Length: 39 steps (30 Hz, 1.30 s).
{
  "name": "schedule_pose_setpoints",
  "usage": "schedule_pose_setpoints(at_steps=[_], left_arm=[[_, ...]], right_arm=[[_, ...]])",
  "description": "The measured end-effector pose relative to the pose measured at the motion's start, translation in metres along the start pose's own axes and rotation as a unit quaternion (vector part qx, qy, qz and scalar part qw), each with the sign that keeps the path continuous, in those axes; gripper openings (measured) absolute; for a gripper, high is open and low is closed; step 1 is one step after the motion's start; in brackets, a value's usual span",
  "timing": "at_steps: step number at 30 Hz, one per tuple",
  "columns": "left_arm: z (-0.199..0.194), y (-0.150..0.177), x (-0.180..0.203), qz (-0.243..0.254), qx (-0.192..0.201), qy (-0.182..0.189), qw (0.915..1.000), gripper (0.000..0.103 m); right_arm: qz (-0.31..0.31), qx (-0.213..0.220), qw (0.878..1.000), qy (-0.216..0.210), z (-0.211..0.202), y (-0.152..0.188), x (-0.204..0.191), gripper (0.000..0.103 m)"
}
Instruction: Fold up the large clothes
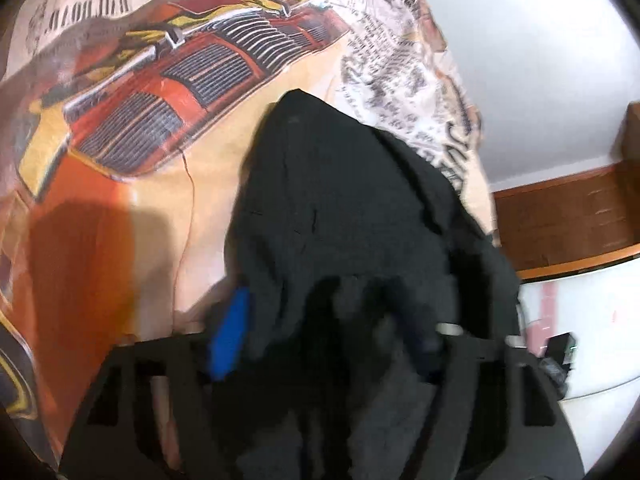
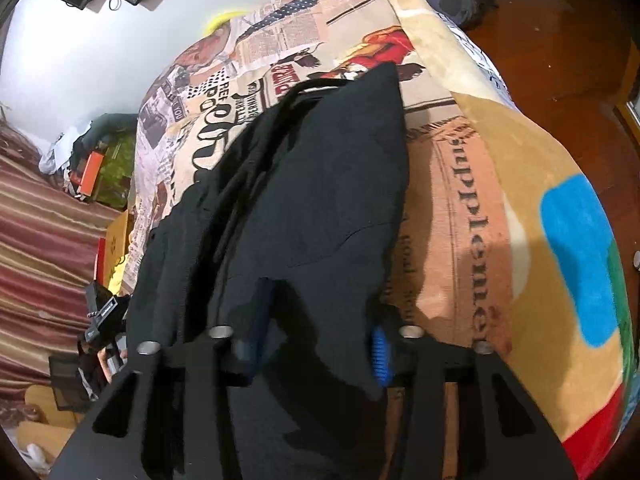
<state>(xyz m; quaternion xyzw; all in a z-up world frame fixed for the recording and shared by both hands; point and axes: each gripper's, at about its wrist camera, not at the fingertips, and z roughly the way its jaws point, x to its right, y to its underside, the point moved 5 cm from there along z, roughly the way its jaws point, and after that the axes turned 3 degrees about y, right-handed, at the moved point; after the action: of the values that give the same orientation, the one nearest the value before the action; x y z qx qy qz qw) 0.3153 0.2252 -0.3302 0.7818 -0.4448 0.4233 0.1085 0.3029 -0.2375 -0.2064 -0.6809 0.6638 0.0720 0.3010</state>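
Your left gripper [image 1: 324, 344] sits with black garment [image 1: 344, 216] bunched between its blue pads [image 1: 228, 336], apparently pinched on it, though cloth hides the far pad. Your right gripper [image 2: 320, 344] is part-closed around a fold of the same garment [image 2: 320, 184]. It lies on the printed bedspread [image 2: 480, 208], over the car print [image 1: 160, 120].

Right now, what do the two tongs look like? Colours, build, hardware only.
Both are matte black. The left tongs have a flat black frame with rectangular cut-outs, bright blue finger pads and small silver fasteners. The right tongs match: black slotted frame, blue pads, the right one ribbed, and four round silver bolt heads across the top. No cables, sleeves or markings visible.
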Motion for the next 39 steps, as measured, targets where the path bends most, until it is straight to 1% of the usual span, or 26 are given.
schedule_pose_setpoints(at_steps=[1, 3, 4, 5, 7, 10, 11, 14, 17, 20, 24, 25, 27, 28, 29, 30, 31, 33, 35, 37, 39], left_arm=[[-0.004, 0.001, 0.0, 0.001, 0.001, -0.003, 1.0, 0.043], [-0.013, 0.004, 0.003, 0.004, 0.007, -0.008, 0.9999, 0.022], [-0.017, 0.005, 0.006, 0.008, 0.009, -0.012, 0.9999, 0.016], [-0.022, 0.005, 0.009, 0.017, 0.015, -0.028, 0.9993, 0.003], [-0.035, 0.003, 0.025, 0.06, 0.032, -0.069, 0.9953, 0.003], [-0.052, -0.003, 0.051, 0.117, 0.055, -0.108, 0.9858, 0.002], [-0.059, -0.007, 0.062, 0.132, 0.065, -0.116, 0.9823, 0.002], [-0.073, -0.016, 0.08, 0.158, 0.084, -0.127, 0.9756, 0.002], [-0.076, -0.027, 0.089, 0.182, 0.097, -0.148, 0.9673, 0.002], [-0.066, -0.04, 0.088, 0.185, 0.099, -0.169, 0.963, 0.002], [-0.055, -0.045, 0.073, 0.178, 0.091, -0.186, 0.9621, 0.002], [-0.05, -0.045, 0.069, 0.18, 0.087, -0.193, 0.9605, 0.002], [-0.042, -0.043, 0.06, 0.193, 0.077, -0.219, 0.9533, 0.002], [-0.038, -0.041, 0.057, 0.195, 0.073, -0.228, 0.9512, 0.002], [-0.034, -0.038, 0.054, 0.197, 0.068, -0.235, 0.9496, 0.002], [-0.032, -0.037, 0.053, 0.196, 0.065, -0.238, 0.949, 0.002], [-0.031, -0.034, 0.052, 0.197, 0.064, -0.242, 0.9481, 0.002], [-0.033, -0.031, 0.053, 0.2, 0.066, -0.255, 0.9438, 0.002], [-0.038, -0.026, 0.059, 0.212, 0.07, -0.268, 0.9372, 0.003], [-0.044, -0.023, 0.064, 0.223, 0.07, -0.275, 0.9326, 0.008], [-0.053, -0.017, 0.071, 0.233, 0.074, -0.28, 0.9286, 0.023]], right_arm=[[-0.004, 0.002, 1.0, 0.0, -0.002, -0.001, -0.003, 0.009], [-0.009, 0.01, 1.0, -0.008, -0.01, -0.004, -0.009, 0.008], [-0.012, 0.018, 1.0, -0.013, -0.016, -0.005, -0.012, 0.007], [-0.016, 0.024, 0.999, -0.016, -0.019, -0.008, -0.018, 0.007], [-0.023, 0.04, 0.999, -0.025, -0.028, -0.012, -0.028, 0.006], [-0.046, 0.06, 0.997, -0.034, -0.039, -0.022, -0.047, 0.006], [-0.058, 0.064, 0.996, -0.032, -0.04, -0.025, -0.055, 0.005], [-0.089, 0.076, 0.993, -0.017, -0.036, -0.036, -0.075, 0.005], [-0.089, 0.083, 0.992, -0.019, -0.024, -0.048, -0.083, 0.005], [-0.074, 0.086, 0.993, -0.016, -0.013, -0.056, -0.077, 0.005], [-0.07, 0.086, 0.994, 0.013, -0.001, -0.059, -0.066, 0.005], [-0.069, 0.084, 0.994, 0.024, 0.004, -0.059, -0.06, 0.006], [-0.065, 0.076, 0.994, 0.038, 0.011, -0.059, -0.051, 0.006], [-0.063, 0.071, 0.994, 0.045, 0.014, -0.059, -0.046, 0.006], [-0.063, 0.064, 0.995, 0.053, 0.018, -0.059, -0.041, 0.006], [-0.065, 0.057, 0.994, 0.062, 0.022, -0.058, -0.037, 0.01], [-0.067, 0.049, 0.994, 0.068, 0.025, -0.057, -0.033, 0.011], [-0.067, 0.044, 0.994, 0.071, 0.023, -0.053, -0.03, 0.012], [-0.07, 0.044, 0.994, 0.07, 0.016, -0.048, -0.03, 0.012], [-0.077, 0.046, 0.993, 0.076, 0.007, -0.043, -0.031, 0.013], [-0.09, 0.051, 0.991, 0.085, -0.004, -0.036, -0.033, 0.014]])
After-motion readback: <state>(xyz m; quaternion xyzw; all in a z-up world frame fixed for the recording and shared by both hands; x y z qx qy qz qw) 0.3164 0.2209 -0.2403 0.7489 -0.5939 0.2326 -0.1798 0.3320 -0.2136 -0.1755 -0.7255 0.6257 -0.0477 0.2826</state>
